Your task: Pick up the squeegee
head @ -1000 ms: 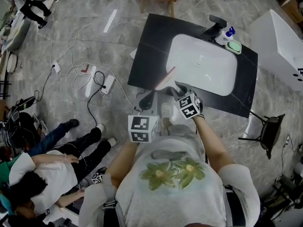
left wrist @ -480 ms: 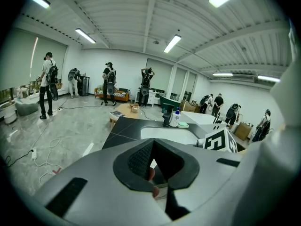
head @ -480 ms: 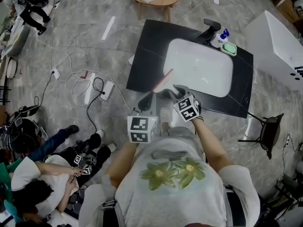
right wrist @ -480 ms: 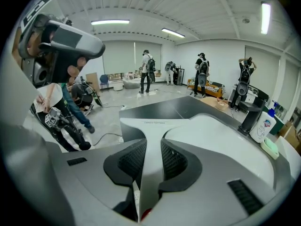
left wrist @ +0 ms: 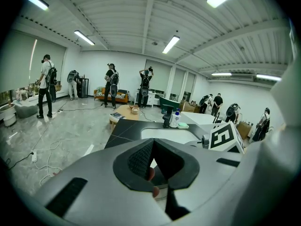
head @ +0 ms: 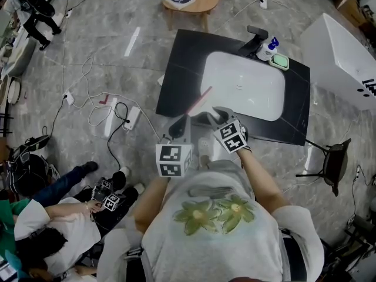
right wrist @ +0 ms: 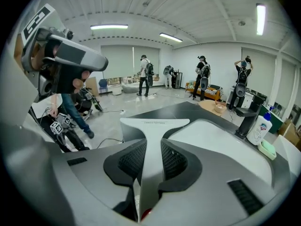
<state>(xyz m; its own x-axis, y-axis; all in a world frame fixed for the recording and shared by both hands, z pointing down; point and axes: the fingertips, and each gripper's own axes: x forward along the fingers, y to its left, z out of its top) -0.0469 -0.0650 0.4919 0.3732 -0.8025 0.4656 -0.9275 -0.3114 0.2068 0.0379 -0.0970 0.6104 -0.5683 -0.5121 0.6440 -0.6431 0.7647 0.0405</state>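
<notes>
The right gripper [right wrist: 153, 160] is clenching the handle of the white squeegee [right wrist: 154, 124], and its blade is pointing to 12 o'clock over the near edge of the black counter [head: 176, 69] beside the white sink [head: 247, 84]. At its 9 o'clock the left gripper [left wrist: 151, 144] is hanging with jaws pressed together, holding nothing.

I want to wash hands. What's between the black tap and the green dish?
A white bottle with a blue top stands between tap and dish; the head view shows it.
</notes>
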